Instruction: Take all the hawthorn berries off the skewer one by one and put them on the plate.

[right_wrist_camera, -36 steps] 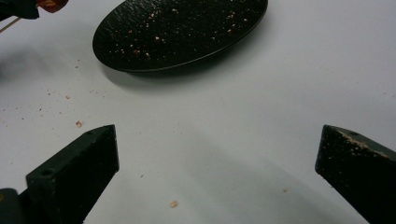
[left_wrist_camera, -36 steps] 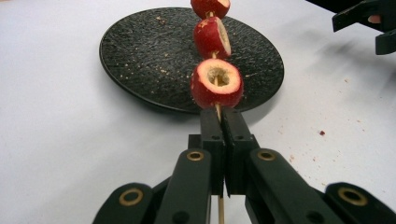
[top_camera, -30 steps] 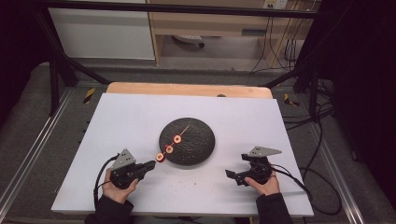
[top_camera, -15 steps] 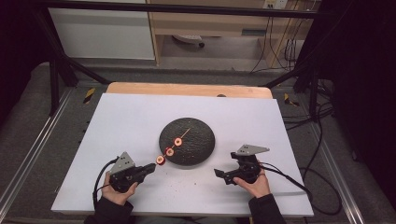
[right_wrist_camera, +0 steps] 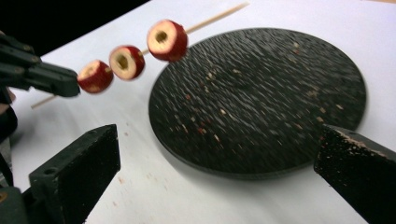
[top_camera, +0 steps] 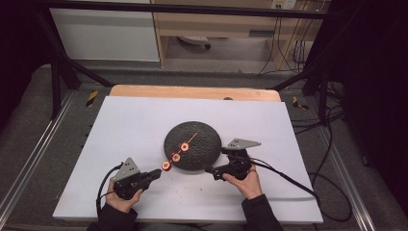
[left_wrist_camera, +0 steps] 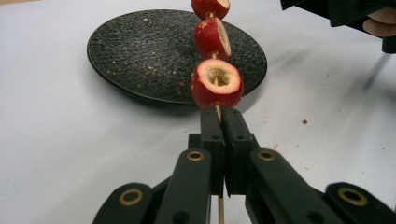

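Three red fruit pieces sit on a skewer, clamped by the left tongs over the plate to catch crumbs. Right tongs, jaws apart, approach near the table's front edge.

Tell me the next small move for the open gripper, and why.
Probably bring the right gripper on toward the fruit piece nearest the left gripper and close on it. The left gripper is shut on the skewer, holding three red pieces above the plate, while the right one's jaws stand wide open with nothing between them, short of the fruit.
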`<action>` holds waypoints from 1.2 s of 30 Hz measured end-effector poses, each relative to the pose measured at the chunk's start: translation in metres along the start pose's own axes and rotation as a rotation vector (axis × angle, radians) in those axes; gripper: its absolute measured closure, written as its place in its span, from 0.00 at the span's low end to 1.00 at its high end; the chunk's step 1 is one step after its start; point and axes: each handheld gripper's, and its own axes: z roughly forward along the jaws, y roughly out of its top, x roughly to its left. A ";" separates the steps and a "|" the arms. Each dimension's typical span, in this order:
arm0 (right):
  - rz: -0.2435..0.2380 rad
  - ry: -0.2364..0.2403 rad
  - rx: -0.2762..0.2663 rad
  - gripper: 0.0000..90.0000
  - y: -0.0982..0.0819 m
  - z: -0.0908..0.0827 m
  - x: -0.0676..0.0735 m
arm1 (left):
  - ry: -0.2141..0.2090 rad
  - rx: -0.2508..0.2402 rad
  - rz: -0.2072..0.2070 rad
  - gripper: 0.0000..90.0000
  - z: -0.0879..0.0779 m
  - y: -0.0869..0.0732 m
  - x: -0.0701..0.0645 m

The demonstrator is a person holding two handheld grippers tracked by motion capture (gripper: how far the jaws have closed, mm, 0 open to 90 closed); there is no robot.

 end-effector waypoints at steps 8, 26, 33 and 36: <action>0.043 0.043 -0.017 0.09 0.011 0.025 0.008 | -0.001 -0.003 0.007 0.98 0.001 0.000 -0.002; 0.147 0.133 -0.067 0.44 0.024 0.058 0.006 | -0.017 -0.005 0.031 0.98 0.004 0.000 -0.009; 0.156 0.165 -0.057 0.60 0.023 0.059 0.005 | -0.023 -0.001 0.036 0.98 0.005 0.000 -0.011; 0.164 0.175 -0.052 0.63 0.023 0.058 0.005 | -0.023 0.000 0.036 0.98 0.006 -0.001 -0.011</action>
